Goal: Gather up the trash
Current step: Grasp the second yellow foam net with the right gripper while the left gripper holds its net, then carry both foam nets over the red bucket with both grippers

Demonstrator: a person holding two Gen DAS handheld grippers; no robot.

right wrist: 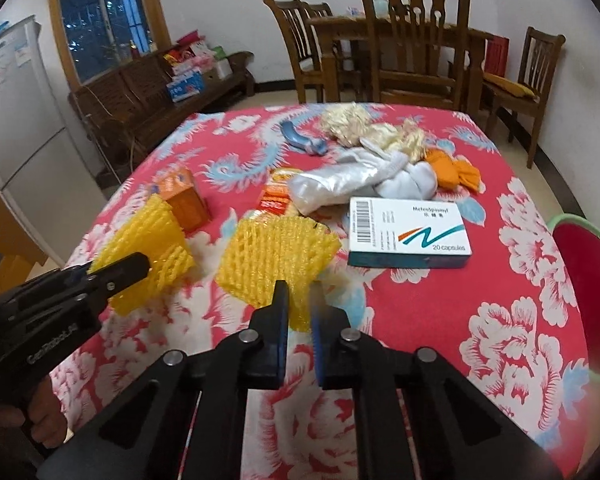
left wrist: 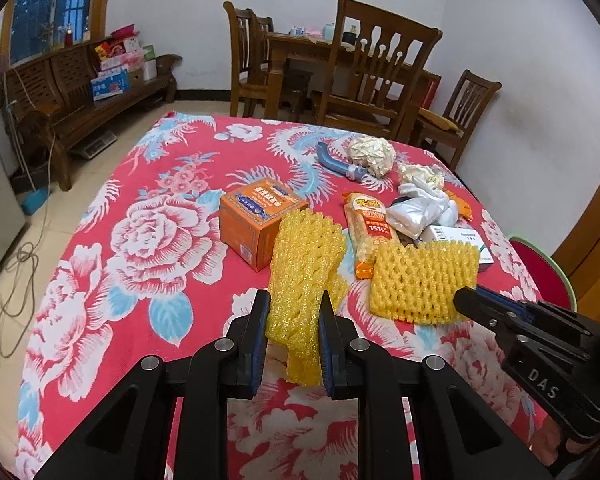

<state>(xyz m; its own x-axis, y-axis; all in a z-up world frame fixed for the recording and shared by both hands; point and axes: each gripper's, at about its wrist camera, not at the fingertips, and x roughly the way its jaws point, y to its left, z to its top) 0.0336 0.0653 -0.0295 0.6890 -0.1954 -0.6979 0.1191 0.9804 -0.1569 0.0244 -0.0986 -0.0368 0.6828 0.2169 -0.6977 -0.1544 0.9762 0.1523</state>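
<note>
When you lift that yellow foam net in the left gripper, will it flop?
Probably: the foam net already sags below the left gripper. Its open mesh suggests it's very light. It looks squashy, so unlikely to break.

"20 capsules" on medicine box [right wrist: 410, 232]

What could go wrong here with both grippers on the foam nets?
1. The left gripper pinches only one end of its yellow foam net; the soft mesh could slip out when lifted.
2. The right gripper grips just the near edge of the second foam net, which touches the snack packet and might drag it.
</note>
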